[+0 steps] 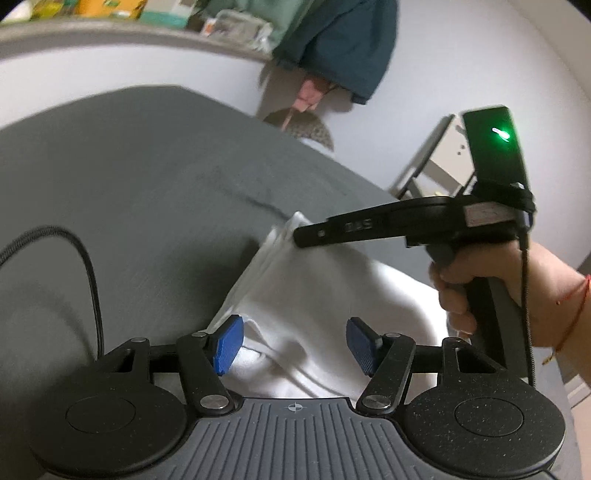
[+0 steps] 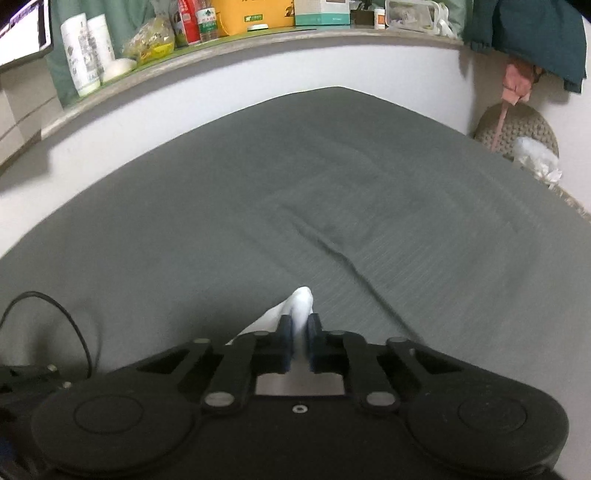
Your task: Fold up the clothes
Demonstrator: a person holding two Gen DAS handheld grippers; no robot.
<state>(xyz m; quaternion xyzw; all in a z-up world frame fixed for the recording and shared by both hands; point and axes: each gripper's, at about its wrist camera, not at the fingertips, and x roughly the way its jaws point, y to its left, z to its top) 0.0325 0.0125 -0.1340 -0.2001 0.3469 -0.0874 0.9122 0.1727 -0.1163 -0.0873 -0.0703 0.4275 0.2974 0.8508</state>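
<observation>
**Garment pinched by right gripper, left gripper spread above it**

Garment [image 1: 314, 295], white, is seen in the left wrist view lying bunched on a grey sheet [image 1: 129, 177], directly ahead of and beneath the left gripper [image 1: 295, 345]. The blue pads [image 1: 227, 343] of that gripper are held wide apart, with cloth visible between them but nothing clamped; whether the left pad touches the fabric edge cannot be told. Beyond the pads, a corner of the garment is lifted into a peak, where it meets the tip of the right gripper [image 1: 301, 236], which enters from the right side and is gripped by a hand [image 1: 491, 291] with a red string at the wrist. A green light [image 1: 502, 134] is lit on a black unit atop that gripper. A black cable [image 1: 88, 280] is draped over the sheet at left.

In the right wrist view, the right gripper [image 2: 299, 343] is closed on a fold of the garment [image 2: 301, 304]: a small white tip is squeezed between the pads and pokes out just past them, while more white cloth trails down to the left under the linkage. The sheet [image 2: 332, 184] fills the view ahead, creased near the middle. A shelf [image 2: 229, 40] along the wall behind is crowded with bottles and boxes, and a dark teal cloth [image 2: 535, 29] is hung at the upper right.
</observation>
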